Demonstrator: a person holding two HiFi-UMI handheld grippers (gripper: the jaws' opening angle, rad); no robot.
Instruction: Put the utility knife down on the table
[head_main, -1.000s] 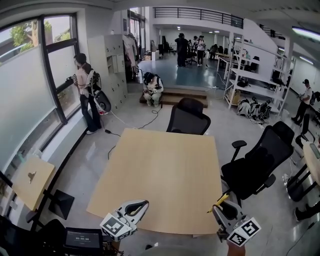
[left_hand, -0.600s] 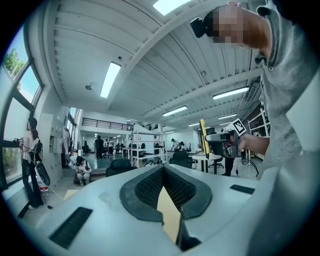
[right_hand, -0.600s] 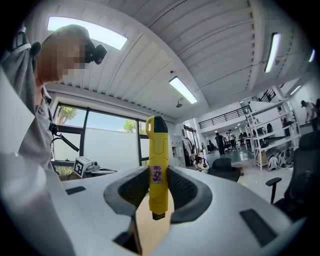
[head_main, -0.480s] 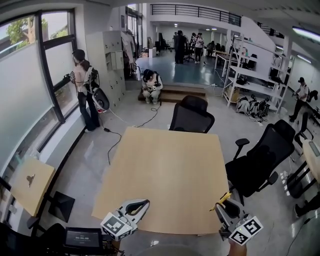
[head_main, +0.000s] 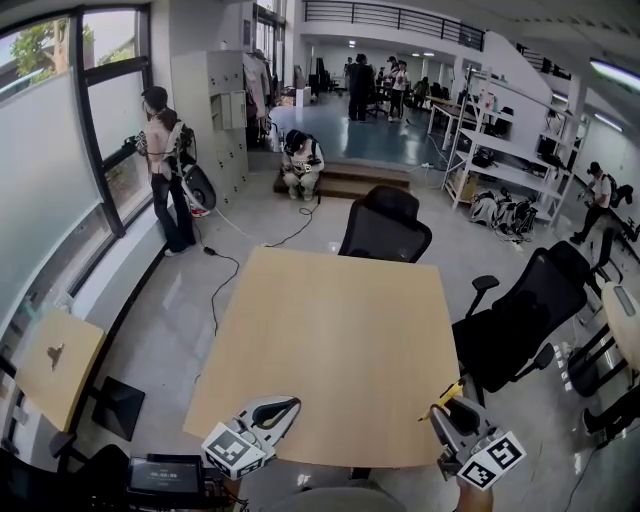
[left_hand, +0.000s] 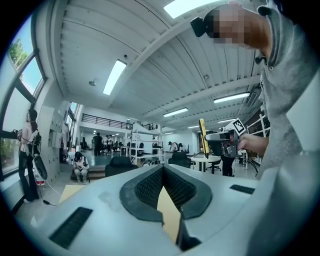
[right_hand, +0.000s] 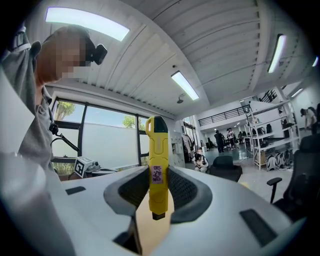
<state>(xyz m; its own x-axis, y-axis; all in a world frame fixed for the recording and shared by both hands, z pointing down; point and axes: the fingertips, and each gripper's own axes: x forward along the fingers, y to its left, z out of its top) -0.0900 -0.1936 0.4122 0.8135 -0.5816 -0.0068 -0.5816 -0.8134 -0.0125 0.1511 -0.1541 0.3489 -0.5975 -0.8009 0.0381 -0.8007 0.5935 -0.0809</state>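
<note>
Wooden table (head_main: 340, 340), right tool (right_hand: 160, 197) clamping utility knife (right_hand: 156, 150)

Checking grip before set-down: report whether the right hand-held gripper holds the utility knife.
Shut on it: the right hand-held gripper clamps the yellow utility knife, both jaws pressing its sides.

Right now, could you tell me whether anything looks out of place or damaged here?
Nothing stands out. The utility knife sits upright between the jaws of the right gripper, the left gripper is shut and empty, and the wooden table shows no spill or damage.
</note>
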